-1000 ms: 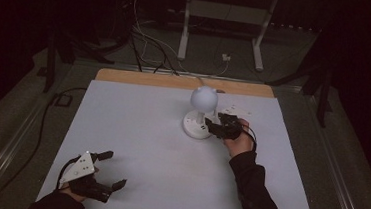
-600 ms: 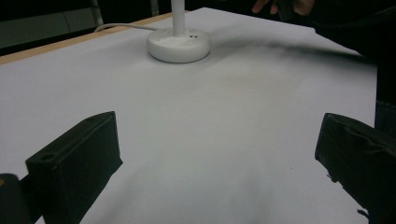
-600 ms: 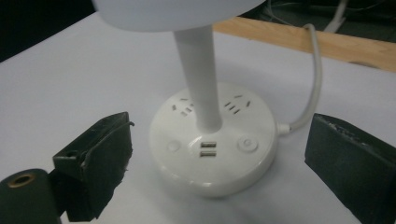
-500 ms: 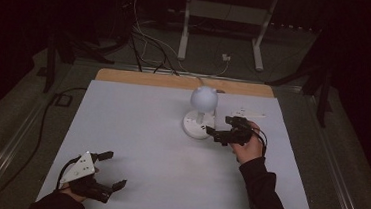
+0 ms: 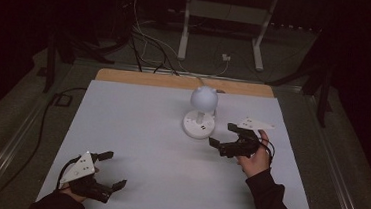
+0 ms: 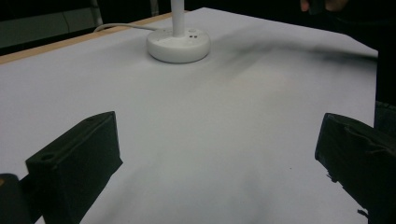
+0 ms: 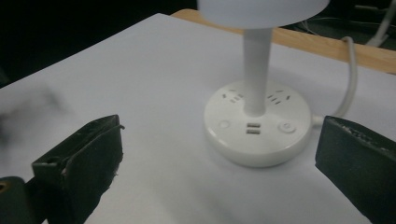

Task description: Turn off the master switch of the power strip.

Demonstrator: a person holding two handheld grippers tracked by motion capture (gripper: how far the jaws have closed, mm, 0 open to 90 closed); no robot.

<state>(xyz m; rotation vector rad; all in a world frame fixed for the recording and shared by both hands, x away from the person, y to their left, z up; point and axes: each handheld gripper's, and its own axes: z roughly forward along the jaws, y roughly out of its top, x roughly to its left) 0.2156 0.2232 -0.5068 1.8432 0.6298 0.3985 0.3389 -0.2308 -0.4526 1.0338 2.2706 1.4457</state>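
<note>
1. Two grippers are on show and both have nothing in them. The main thing is a small white lamp point(image 5: 203, 100) with a round globe head on a thin stem, standing upright on a round white base point(image 5: 198, 125), a bit right of centre in the high view and toward the far side of the table point(image 5: 136, 130).
2. The right gripper point(image 5: 221, 138) sits at centre right in the high view, just off the lower right edge of the lamp base, near it but not touching. Its jaws have just been opening and now stand wide apart with nothing between them.
3. In the right gripper view the base point(image 7: 258, 128) fills the middle right of the frame, between the two black jaws but farther off than they are. You can make out socket slots on top, two round buttons and a pair of small ports on the front, plus the stem point(image 7: 256, 74) going up to the globe at the top edge.
4. A white cable point(image 7: 349, 79) runs off the base to the right in that view, toward the bare wooden edge point(image 7: 327, 44) of the table.
5. The left gripper point(image 5: 109, 168) is way down in the lower left of the high view, well apart from the lamp, jaws spread wide and holding nothing.
6. The left gripper view shows the base point(image 6: 178, 44) far off at upper centre, with plain white table in between.
</note>
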